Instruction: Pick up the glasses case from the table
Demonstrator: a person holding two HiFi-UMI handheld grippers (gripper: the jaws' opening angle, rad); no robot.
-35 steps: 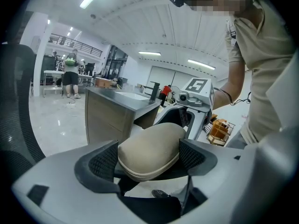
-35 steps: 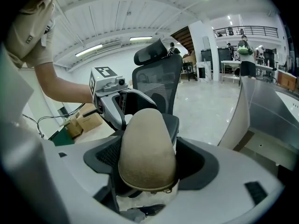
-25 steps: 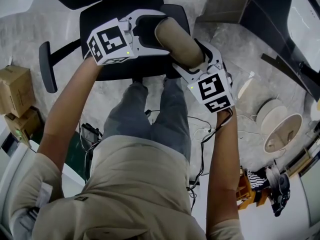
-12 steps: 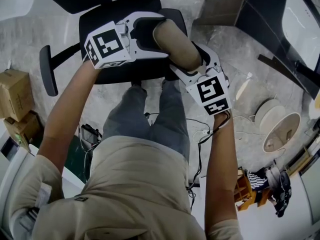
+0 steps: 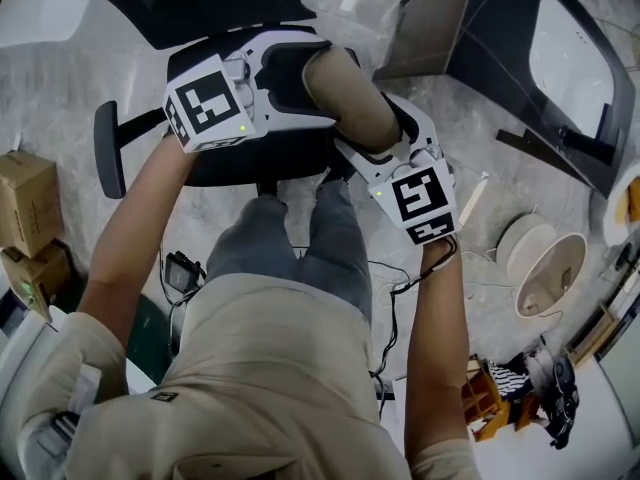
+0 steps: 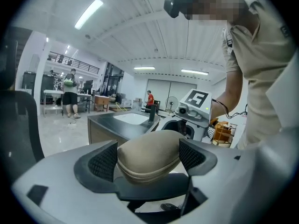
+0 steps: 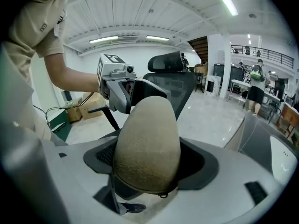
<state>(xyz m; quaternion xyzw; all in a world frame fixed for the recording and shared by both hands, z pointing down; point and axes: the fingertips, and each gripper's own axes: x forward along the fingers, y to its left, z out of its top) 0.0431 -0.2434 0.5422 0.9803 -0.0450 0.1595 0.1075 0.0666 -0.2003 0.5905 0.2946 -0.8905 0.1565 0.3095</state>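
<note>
A tan, rounded glasses case (image 5: 350, 98) hangs in the air above a black office chair, held at both ends. My left gripper (image 5: 303, 74) is shut on its far end, and in the left gripper view the case (image 6: 148, 157) sits squeezed between the ribbed pads (image 6: 103, 161). My right gripper (image 5: 383, 136) is shut on the near end; in the right gripper view the case (image 7: 147, 141) stands up between the jaws and hides most of the pads. Each gripper's marker cube shows in the other's view.
Under the grippers stands the black office chair (image 5: 235, 158), with an armrest (image 5: 108, 148) at its left. A dark table (image 5: 520, 58) stands at upper right. Cardboard boxes (image 5: 25, 193) sit on the left, and white reels (image 5: 545, 268) and cables lie on the floor at right.
Both grippers keep their hold on the case and have shifted only slightly. The head view has moved, so more of the dark table shows at upper right.
</note>
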